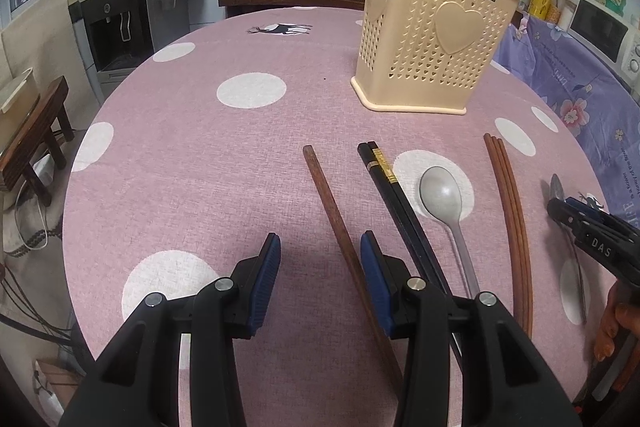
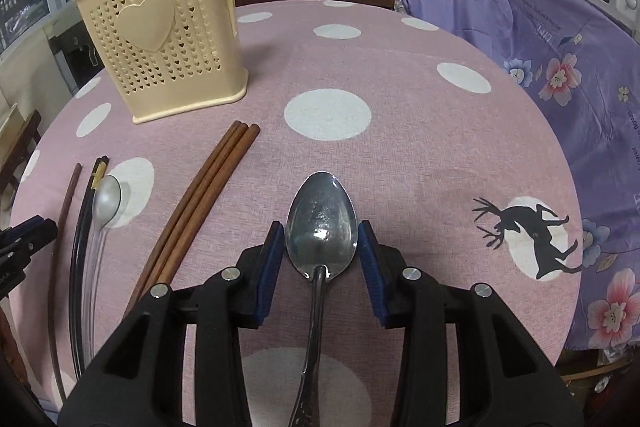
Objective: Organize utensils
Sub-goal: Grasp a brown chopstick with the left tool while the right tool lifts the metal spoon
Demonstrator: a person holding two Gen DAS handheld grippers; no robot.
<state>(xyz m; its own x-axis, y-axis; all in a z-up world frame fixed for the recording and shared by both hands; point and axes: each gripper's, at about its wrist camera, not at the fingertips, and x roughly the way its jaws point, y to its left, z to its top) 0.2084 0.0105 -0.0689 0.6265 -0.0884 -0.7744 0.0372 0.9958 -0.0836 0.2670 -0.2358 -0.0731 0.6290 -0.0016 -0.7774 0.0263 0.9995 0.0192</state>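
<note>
- Landmark: cream utensil holder (image 1: 432,39), upright on the pink dotted tablecloth (image 1: 224,163), one brown stick already standing in it.
- Left gripper (image 1: 320,251): nearer the camera than the holder and left of its base; jaws partly open, nothing between the pads.
- Single brown chopstick (image 1: 340,243): flat on the cloth in front of the holder, passing just beside the left gripper's right pad; contact cannot be told.
- Black chopsticks (image 1: 394,195): next to the right, lying side by side.
- Pale plastic spoon (image 1: 442,197): in front of the holder's right half, bowl toward it.
- Three brown chopsticks (image 2: 192,211): bundled, tips near the holder's right corner.
- Metal spoon (image 2: 321,227): farthest right of the holder, flat on the cloth.
- Right gripper (image 2: 321,245): jaws partly open, straddling the metal spoon's bowl; narrow gaps show at both pads, no grip.
</note>
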